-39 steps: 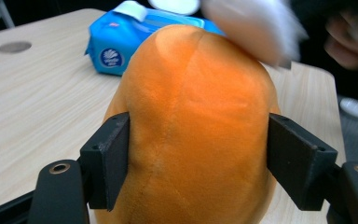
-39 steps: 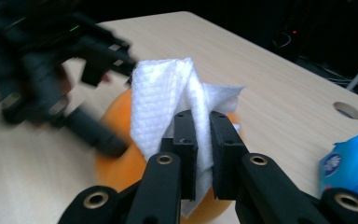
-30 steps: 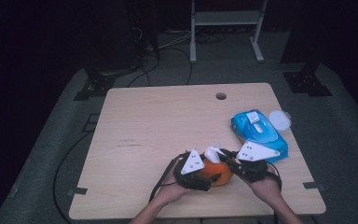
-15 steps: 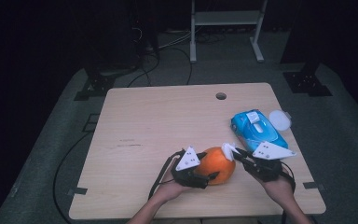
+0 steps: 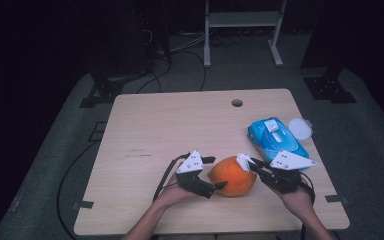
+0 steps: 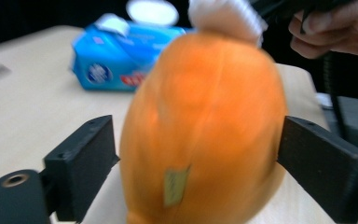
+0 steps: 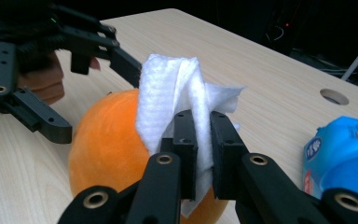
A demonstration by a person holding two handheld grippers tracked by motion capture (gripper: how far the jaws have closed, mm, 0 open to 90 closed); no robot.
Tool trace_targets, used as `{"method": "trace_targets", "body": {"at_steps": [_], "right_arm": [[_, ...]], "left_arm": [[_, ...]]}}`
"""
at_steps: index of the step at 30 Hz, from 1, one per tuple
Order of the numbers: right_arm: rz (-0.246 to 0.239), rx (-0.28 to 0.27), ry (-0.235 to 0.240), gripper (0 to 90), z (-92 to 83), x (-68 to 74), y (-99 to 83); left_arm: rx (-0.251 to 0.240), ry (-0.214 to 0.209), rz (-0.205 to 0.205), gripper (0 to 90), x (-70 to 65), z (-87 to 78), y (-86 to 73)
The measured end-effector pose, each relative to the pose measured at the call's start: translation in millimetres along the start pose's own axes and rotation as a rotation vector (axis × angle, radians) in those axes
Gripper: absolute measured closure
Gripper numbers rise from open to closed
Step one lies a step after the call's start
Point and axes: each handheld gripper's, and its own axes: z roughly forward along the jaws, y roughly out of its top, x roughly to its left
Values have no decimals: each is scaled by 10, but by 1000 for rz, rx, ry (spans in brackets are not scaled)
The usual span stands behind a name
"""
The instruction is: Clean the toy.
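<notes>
An orange oval fruit (image 5: 232, 176) with a small label lies near the table's front edge. My left gripper (image 5: 215, 173) is at its left side with the fruit (image 6: 200, 130) between the jaws. The jaws have just been opening; a thin gap shows at one pad (image 6: 86, 158), so it is open. At the fruit's upper right, my right gripper (image 5: 252, 166) is shut on a folded white wipe (image 5: 244, 161). In the right gripper view the wipe (image 7: 168, 93) stands up from the closed jaws (image 7: 204, 126) and rests against the top of the fruit (image 7: 105, 144).
A blue pack of wipes (image 5: 275, 137) lies at the table's right edge, with a white round lid (image 5: 300, 127) beside it. A cable hole (image 5: 237, 103) sits near the table's far edge. Dark floor, cables and a metal stand lie beyond the table.
The right gripper has carried the wipe to the right, across the top of the fruit. The left gripper's jaws have spread wider around the fruit, and the hand has shifted slightly left.
</notes>
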Motion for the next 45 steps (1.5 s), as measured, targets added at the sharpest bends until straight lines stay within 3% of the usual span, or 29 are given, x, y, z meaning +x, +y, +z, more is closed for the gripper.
{"method": "trace_targets", "body": {"at_steps": [2, 4, 6, 9, 12, 13, 15, 19, 22, 25, 27, 29, 35, 38, 42, 45], "right_arm": [[12, 2, -1, 816, -14, -31, -21], [19, 2, 1, 816, -17, -43, -28], [29, 0, 9, 816, -16, -63, -34], [31, -13, -1, 816, -13, -59, -9], [44, -26, -6, 817, -24, -94, -4], [61, -17, -7, 816, -14, -115, -35], [77, -13, 6, 817, 8, -108, -62], [30, -23, 18, 817, 41, 56, 42], [5, -42, 36, 817, 51, 133, 117], [-37, -51, 88, 816, 125, 312, 236], [-60, -44, 86, 816, 160, 363, 255], [-50, -40, 84, 816, 173, 315, 236], [2, 7, 64, 817, 260, 173, 50], [-15, 14, 45, 816, 265, 206, 63], [-56, -12, 94, 816, 258, 370, 192], [-79, -2, 85, 816, 276, 425, 208]], "left_arm": [[35, -42, 1, 87, 13, 88, -49], [51, -57, 1, 81, 9, 135, -70], [65, -46, 11, 69, -3, 197, -81], [41, -7, 19, 285, -43, 125, 3], [32, 14, 28, 344, -68, 47, 60], [34, 25, 23, 345, -79, -41, 118], [84, 61, 62, 348, -118, -93, 166], [156, 84, 98, 353, -176, -132, 212], [155, 87, 92, 354, -185, -139, 216], [155, 92, 95, 354, -213, -143, 234], [153, 92, 93, 354, -214, -159, 235], [137, 89, 76, 355, -209, -238, 221], [160, 97, 68, 349, -199, -261, 160], [161, 102, 73, 340, -210, -228, 170], [164, 116, 84, 318, -246, -99, 224], [160, 114, 79, 267, -240, -82, 222]]}}
